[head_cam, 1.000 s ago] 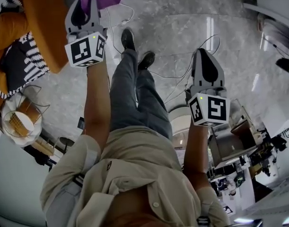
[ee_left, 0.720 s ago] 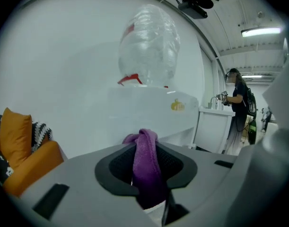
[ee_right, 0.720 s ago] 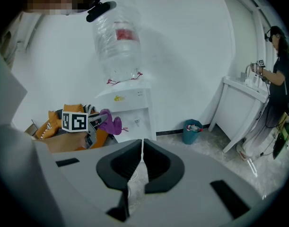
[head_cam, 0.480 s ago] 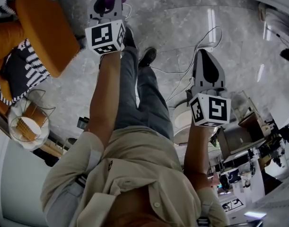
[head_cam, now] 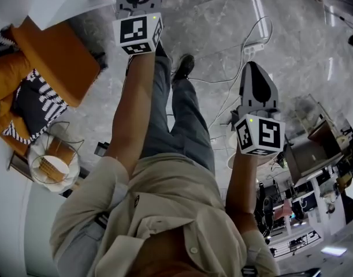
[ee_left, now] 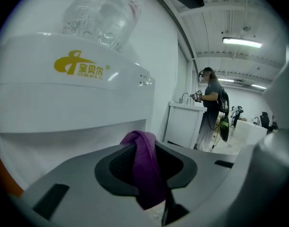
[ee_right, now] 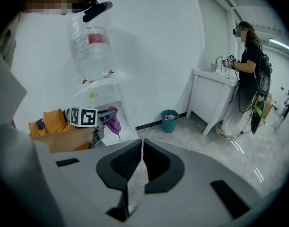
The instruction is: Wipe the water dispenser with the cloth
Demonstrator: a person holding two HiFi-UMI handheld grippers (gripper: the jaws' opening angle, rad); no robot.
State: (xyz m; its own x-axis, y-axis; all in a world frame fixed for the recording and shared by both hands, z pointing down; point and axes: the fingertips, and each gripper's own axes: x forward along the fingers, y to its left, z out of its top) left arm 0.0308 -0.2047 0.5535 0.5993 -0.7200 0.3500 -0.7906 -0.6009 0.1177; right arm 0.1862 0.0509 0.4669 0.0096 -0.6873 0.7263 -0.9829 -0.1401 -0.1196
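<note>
The left claw [ee_left: 145,144], pinching the purple cloth [ee_left: 147,178], hovers just before the water dispenser [ee_left: 73,98], while the right claw [ee_right: 138,156], pressed together and empty, hangs well away from it; wiping seemingly hasn't begun, so all remains.

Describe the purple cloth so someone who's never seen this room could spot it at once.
Find the white water dispenser with the clear bottle on top. In front of it the left gripper is shut on a purple cloth, the only purple thing among white and grey surfaces.
</note>
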